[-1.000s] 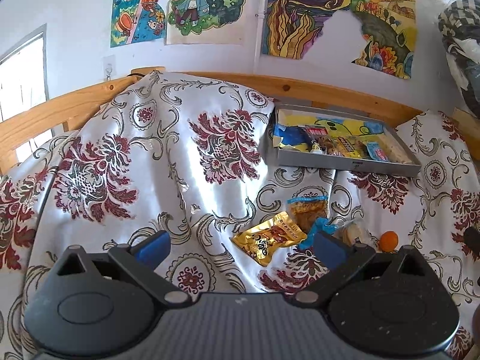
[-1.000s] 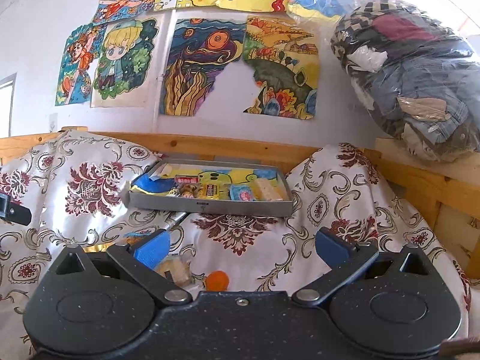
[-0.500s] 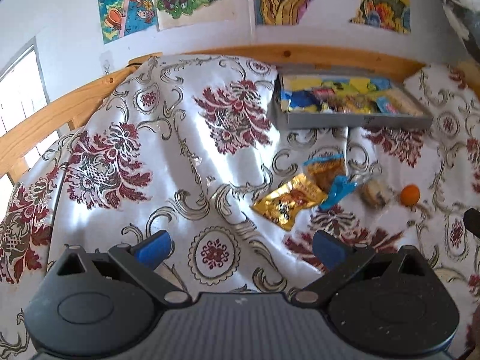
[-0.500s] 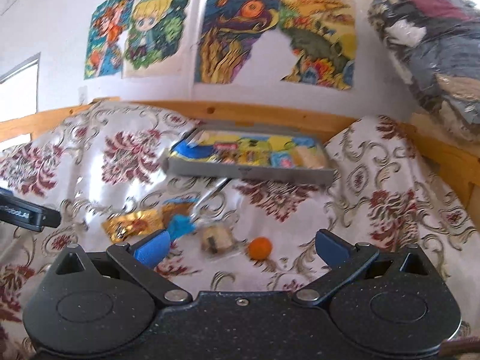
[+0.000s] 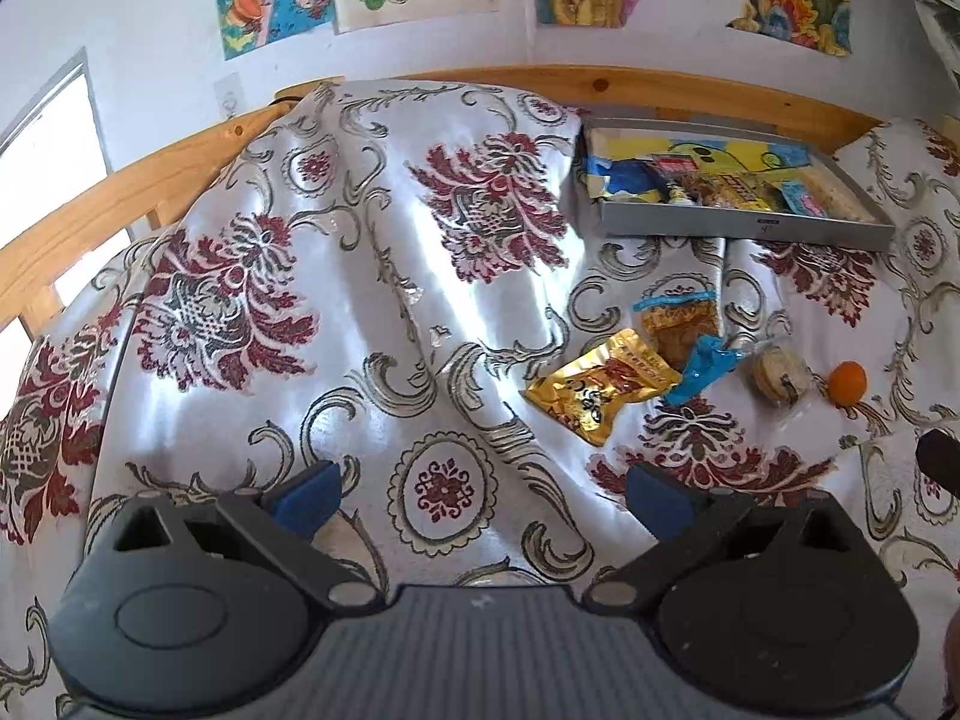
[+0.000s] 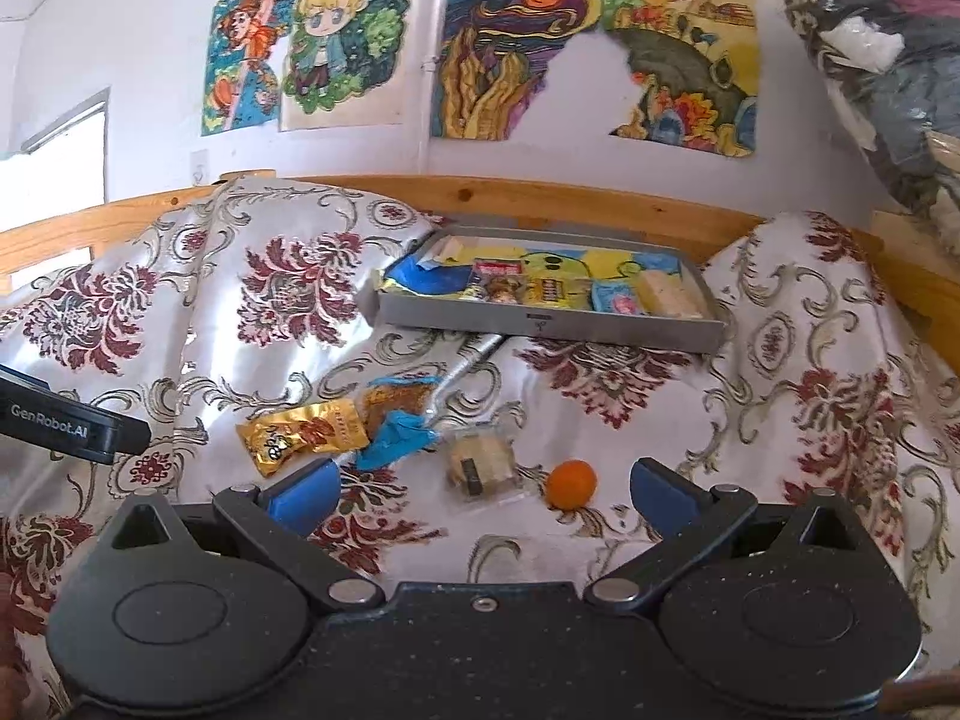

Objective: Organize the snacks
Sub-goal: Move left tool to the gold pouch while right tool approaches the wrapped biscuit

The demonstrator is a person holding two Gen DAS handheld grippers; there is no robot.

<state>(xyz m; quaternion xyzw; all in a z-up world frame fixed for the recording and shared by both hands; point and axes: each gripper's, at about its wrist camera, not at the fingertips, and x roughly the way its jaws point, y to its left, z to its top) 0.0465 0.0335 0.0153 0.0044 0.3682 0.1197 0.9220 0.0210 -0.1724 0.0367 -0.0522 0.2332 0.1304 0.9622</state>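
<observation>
Loose snacks lie on a floral cloth: a gold packet (image 5: 603, 387) (image 6: 300, 435), a blue-topped brown snack bag (image 5: 681, 324) (image 6: 399, 399), a crumpled blue wrapper (image 5: 705, 369) (image 6: 396, 441), a clear-wrapped biscuit (image 5: 780, 375) (image 6: 483, 459) and a small orange (image 5: 847, 383) (image 6: 571, 483). A grey tray (image 5: 738, 225) (image 6: 540, 327) holding several snacks sits at the back. My left gripper (image 5: 480, 492) is open, low and left of the snacks. My right gripper (image 6: 480, 495) is open, with the biscuit and orange just beyond its fingers.
The cloth (image 5: 360, 300) drapes over a wooden frame (image 5: 660, 84) (image 6: 570, 198) against a white wall with colourful drawings. A bagged bundle of clothes (image 6: 888, 60) sits at the upper right. The left gripper's body (image 6: 66, 423) shows at the left edge of the right wrist view.
Both grippers have drawn back and tilted down, so the loose snacks now show further ahead of the fingers. Both stayed open. No snack has moved.
</observation>
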